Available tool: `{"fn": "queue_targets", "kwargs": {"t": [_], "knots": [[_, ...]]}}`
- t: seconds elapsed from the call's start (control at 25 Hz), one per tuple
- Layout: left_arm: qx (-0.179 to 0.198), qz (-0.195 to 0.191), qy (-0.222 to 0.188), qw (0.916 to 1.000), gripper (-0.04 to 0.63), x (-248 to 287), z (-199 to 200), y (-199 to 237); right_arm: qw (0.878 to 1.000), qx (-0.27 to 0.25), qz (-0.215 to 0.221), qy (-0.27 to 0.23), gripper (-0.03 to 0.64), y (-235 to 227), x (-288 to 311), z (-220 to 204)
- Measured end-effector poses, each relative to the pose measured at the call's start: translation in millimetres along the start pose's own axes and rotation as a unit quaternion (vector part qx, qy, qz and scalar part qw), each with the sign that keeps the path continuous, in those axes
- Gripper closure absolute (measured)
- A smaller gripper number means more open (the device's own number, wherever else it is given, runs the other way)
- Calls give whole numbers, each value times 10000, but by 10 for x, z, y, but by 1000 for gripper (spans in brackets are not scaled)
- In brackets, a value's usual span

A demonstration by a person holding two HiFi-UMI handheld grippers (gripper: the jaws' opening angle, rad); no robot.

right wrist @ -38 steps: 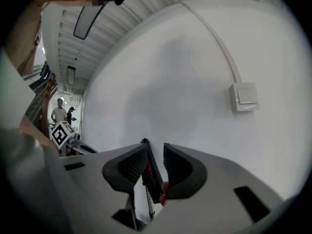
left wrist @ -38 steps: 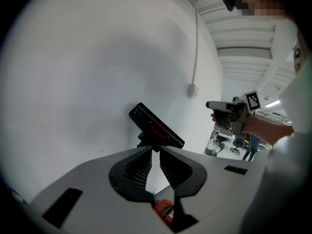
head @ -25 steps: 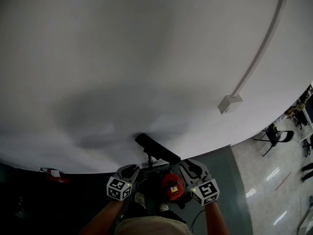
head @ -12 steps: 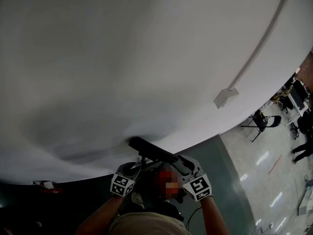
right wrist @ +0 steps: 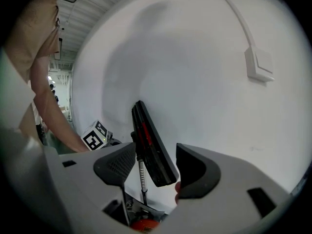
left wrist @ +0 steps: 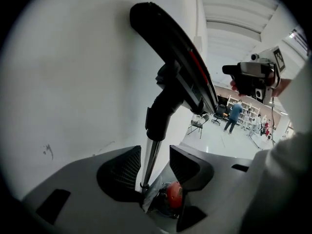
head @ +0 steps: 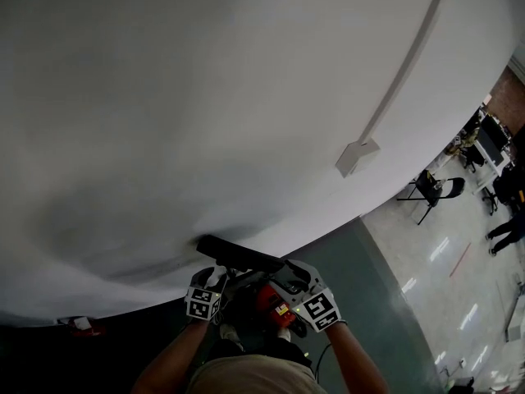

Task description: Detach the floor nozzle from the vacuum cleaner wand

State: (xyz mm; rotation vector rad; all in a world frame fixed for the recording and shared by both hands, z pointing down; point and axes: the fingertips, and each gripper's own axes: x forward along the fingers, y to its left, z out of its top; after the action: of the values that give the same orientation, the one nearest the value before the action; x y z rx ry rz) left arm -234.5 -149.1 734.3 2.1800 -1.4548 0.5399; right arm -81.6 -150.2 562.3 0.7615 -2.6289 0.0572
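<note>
1. Head view: the black floor nozzle (head: pixel 239 256) lies crosswise in front of a white wall (head: pixel 205 97), low in the middle of the picture. The left claw (head: pixel 215 277) and right claw (head: pixel 289 271) sit just below it, one at each side of the red vacuum body (head: pixel 271 302). A switch box (head: pixel 357 156) is fixed to the wall, and a folding chair (head: pixel 426 191) stands well apart at the right.

2. Left gripper view: the left claw (left wrist: pixel 155 155) has just been opening and its jaws stand apart. The metal wand (left wrist: pixel 150 162) runs up between them, close beside the left pad and clear of the right one, so neither pad clamps it. The wand enters a black collar (left wrist: pixel 161 111), and the floor nozzle (left wrist: pixel 170 48) is joined to it above, tilted against the wall.

3. Right gripper view: the right claw (right wrist: pixel 156 155) has also just been opening and gapes wide. The near end of the floor nozzle (right wrist: pixel 148 145) shows between the jaws with a gap to each pad. The ribbed part of the wand (right wrist: pixel 142 179) hangs below it. The left claw's marker cube (right wrist: pixel 95 135) shows at the left.
</note>
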Motion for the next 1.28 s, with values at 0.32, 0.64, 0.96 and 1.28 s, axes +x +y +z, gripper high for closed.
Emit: {"fn": "queue_targets", "kwargs": {"t": [0.32,0.64,0.96,1.28], "knots": [[-59,380,331,9987,351,464,-218,68,9973,-582,335,293,339,11,368,-101],[-23,576,441,9974,351,746,-259,128,9824,-1285,1185,658,338,221,843,45],[176,392,241,9988,351,918,-253,164,9632,-1538,1846,1205,339,284,1132,-77],[607,-131,379,9974,437,1001,-348,143,9506,-1424,2291,1538,362,329,1242,-255]]}}
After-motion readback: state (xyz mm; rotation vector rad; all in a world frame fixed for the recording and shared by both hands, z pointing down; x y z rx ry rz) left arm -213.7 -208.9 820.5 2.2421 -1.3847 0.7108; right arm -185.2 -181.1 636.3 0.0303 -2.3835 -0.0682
